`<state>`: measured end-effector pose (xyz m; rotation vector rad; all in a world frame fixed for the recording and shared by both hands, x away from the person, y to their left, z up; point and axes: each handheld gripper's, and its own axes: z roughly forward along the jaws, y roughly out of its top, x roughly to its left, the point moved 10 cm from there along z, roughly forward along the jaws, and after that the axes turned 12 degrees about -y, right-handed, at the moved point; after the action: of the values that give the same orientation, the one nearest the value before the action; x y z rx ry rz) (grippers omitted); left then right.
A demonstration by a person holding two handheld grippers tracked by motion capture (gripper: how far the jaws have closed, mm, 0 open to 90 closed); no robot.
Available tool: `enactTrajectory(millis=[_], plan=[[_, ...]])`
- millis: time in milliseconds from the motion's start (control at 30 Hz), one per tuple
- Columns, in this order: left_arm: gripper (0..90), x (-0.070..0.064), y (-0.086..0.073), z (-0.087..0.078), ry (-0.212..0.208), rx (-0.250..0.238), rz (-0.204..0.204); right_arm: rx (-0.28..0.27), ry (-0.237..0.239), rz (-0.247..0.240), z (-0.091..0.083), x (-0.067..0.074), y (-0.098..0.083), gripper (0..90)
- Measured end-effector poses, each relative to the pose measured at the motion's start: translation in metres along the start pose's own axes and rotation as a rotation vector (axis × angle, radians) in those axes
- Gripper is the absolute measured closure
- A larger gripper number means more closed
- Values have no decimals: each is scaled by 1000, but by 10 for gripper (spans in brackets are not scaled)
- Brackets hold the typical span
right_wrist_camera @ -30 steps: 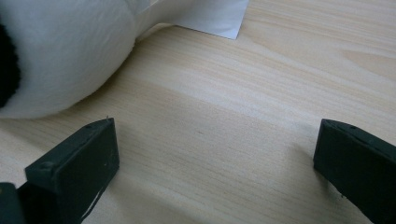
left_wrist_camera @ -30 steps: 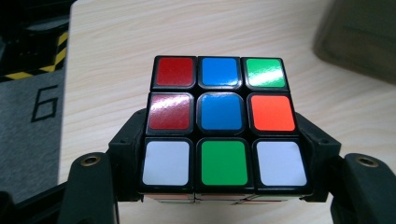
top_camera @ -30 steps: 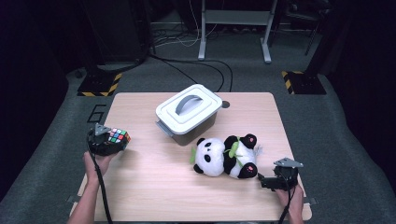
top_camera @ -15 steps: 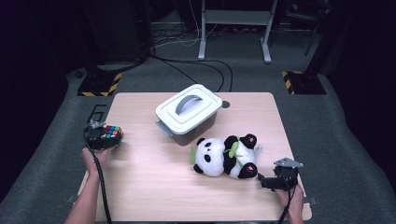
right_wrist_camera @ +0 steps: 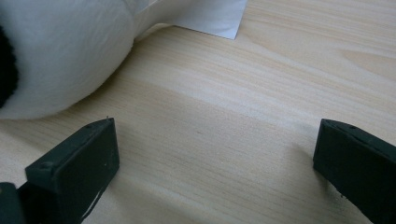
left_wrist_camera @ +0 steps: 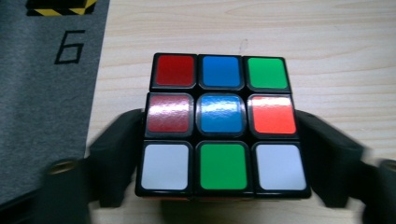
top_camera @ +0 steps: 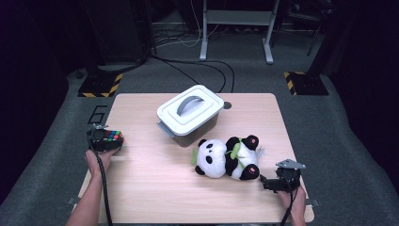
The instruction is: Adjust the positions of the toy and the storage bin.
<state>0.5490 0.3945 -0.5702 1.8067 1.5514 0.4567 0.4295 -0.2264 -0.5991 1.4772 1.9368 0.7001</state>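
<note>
A scrambled Rubik's cube (top_camera: 108, 137) (left_wrist_camera: 222, 123) rests at the left edge of the wooden table (top_camera: 155, 188). My left gripper (top_camera: 104, 141) (left_wrist_camera: 219, 123) flanks it. Its jaws have just been opening and stand at the cube's two sides, no longer squeezing it. A plush panda (top_camera: 227, 157) (right_wrist_camera: 60, 51) lies on its back right of centre. My right gripper (top_camera: 269, 183) (right_wrist_camera: 217, 128) sits low on the table just right of the panda's feet. It is open, with bare wood between its jaws.
A white lidded storage box (top_camera: 190, 113) with a grey handle stands at the back centre of the table. The panda's white tag (right_wrist_camera: 210, 18) lies on the wood ahead of the right gripper. Dark carpet with a painted "6" (left_wrist_camera: 70, 46) borders the table's left edge.
My left hand has carried the cube toward the left and down onto the table, and the jaws have spread away from the cube's sides. The right gripper and the panda have not moved.
</note>
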Motion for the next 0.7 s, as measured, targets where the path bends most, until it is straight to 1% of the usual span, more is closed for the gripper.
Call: enactTrajectory(millis=[33, 67, 200, 267, 333, 400, 433, 467, 500, 567, 667, 700], plan=[[157, -1, 1, -2, 1, -8, -2, 0, 0, 0, 0, 0, 0, 0], [146, -3, 3, -5, 0, -16, 5, 0, 0, 0, 0, 0, 0, 0], [130, -9, 11, -18, -8, -44, 10, 0, 0, 0, 0, 0, 0, 0], [125, -12, 17, -25, -16, -58, 19, -2, 0, -6, 0, -1, 0, 0], [119, -18, 24, -33, -27, -76, 30, -2, 0, -1, 0, 0, 0, 0], [109, -25, 32, -39, -47, -85, 41, -2, 0, -7, 0, -1, 0, 0], [104, -29, 36, -41, -58, -92, 48, -2, -1, -1, 0, 0, 0, 0], [96, -33, 40, -44, -66, -90, 64, -2, 0, -4, 0, -1, 0, 0], [89, -38, 42, -45, -84, -78, 67, -2, -2, 1, 0, 0, 0, 0], [59, -48, 47, -47, -111, -71, 82, -2, -2, -2, 0, 0, 0, 0], [44, -64, 56, -50, -144, -66, 121, -2, -2, -4, 0, -1, 0, 0], [39, -70, 59, -51, -151, -73, 130, -1, -2, -10, 0, -1, 0, 0]])
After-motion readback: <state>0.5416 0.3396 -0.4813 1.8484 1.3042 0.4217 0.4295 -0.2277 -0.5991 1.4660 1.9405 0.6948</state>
